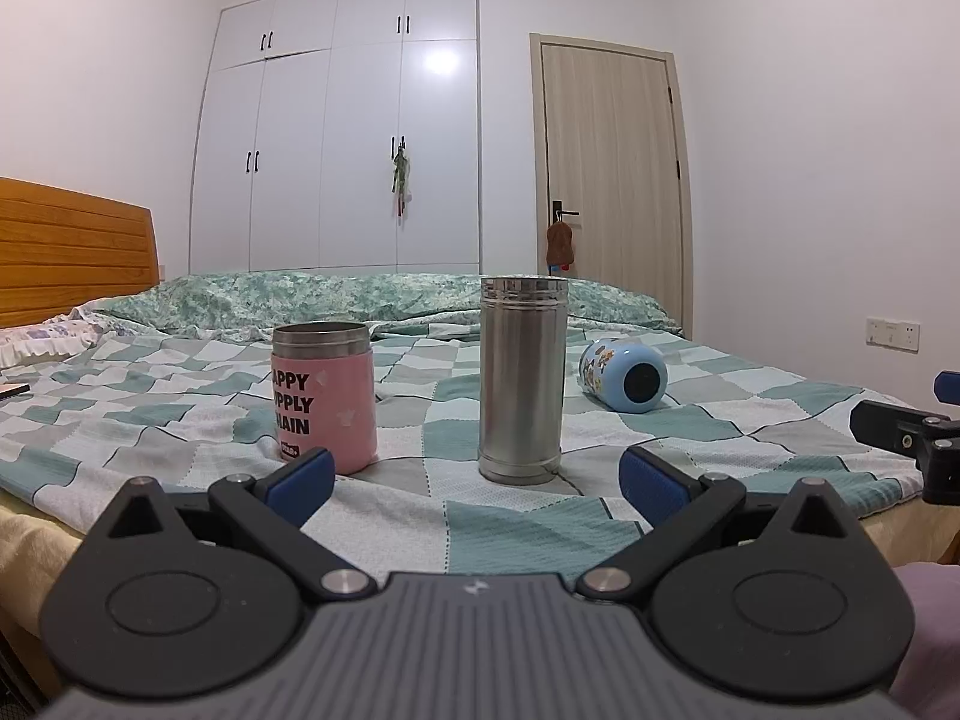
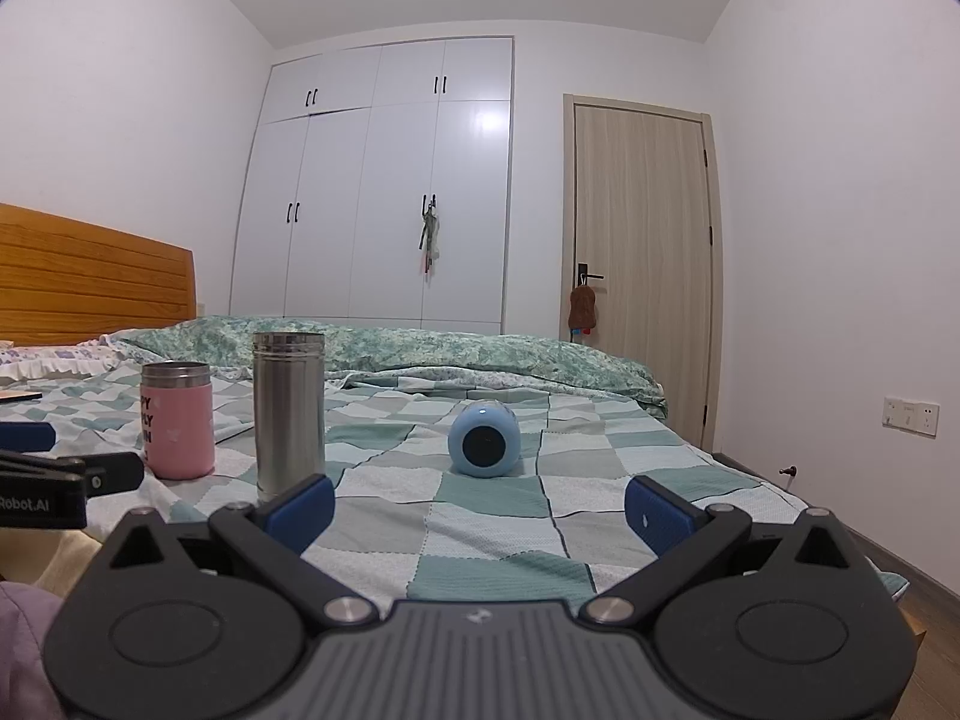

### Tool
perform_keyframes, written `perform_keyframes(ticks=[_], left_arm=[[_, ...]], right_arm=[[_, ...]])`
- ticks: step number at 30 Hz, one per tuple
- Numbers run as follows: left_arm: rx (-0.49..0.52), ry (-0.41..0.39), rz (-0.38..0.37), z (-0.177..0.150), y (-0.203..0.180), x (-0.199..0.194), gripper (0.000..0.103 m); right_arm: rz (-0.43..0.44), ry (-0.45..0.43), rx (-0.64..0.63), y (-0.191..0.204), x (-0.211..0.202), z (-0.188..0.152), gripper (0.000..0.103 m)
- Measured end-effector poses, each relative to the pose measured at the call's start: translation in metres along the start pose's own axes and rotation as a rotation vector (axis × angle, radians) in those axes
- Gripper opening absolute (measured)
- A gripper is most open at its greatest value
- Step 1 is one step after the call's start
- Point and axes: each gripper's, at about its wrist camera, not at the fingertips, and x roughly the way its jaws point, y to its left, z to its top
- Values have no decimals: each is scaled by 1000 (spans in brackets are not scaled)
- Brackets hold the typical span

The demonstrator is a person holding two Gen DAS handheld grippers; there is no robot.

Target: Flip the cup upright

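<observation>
While the blue cup (image 2: 485, 437) lies on its side mid-bed (image 2: 492, 570), I hold my left gripper (image 1: 474, 483) and right gripper (image 2: 480, 507) spread wide, both empty.

The pink cup (image 1: 327, 399) carried black block lettering, partly cut off at its curve, reading "APPY / UPPLY / HAIN", with a small black label below it too small to read. The left gripper (image 2: 36, 495) body bore the white text "Robot.AI".
</observation>
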Motion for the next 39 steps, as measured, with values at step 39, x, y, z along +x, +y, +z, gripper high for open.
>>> perform_keyframes(ticks=[39], left_arm=[[2, -19, 4, 0, 0, -3, 103]], right_arm=[[2, -8, -9, -1, -2, -1, 103]])
